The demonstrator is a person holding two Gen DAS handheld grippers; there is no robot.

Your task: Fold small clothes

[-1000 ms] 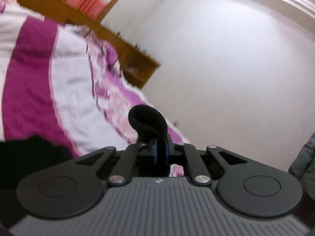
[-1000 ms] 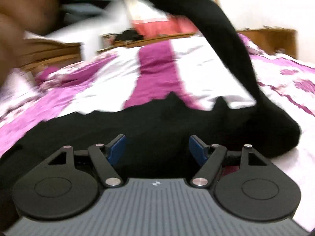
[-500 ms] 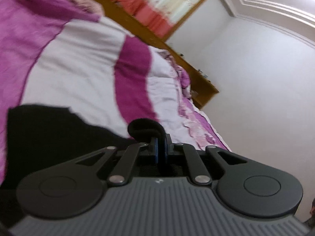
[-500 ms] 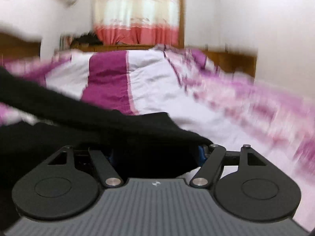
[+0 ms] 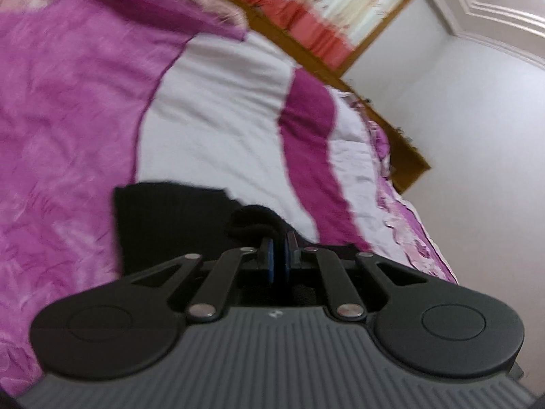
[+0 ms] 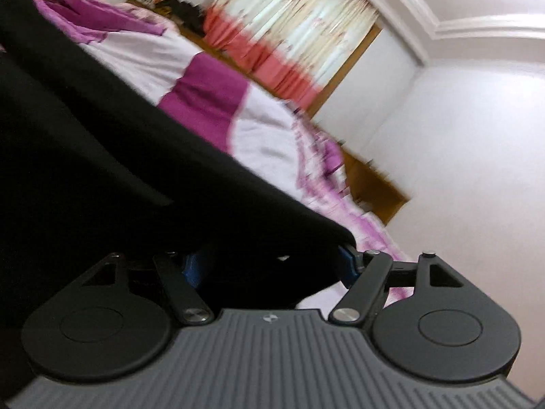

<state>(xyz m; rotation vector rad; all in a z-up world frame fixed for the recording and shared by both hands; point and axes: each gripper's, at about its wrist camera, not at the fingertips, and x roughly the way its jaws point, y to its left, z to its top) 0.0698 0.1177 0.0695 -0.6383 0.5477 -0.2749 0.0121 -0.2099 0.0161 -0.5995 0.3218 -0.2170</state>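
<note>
A black garment (image 5: 170, 218) is pinched over the bed (image 5: 218, 116) by the left gripper (image 5: 278, 255), the right gripper (image 6: 272, 266) spread around its edge, a fold seemingly underway, needing alignment next.

The black garment (image 6: 102, 170) now drapes across the spread right tool (image 6: 269, 266), and the left tool (image 5: 280, 255) swings down toward the bedspread (image 5: 211, 119).
</note>
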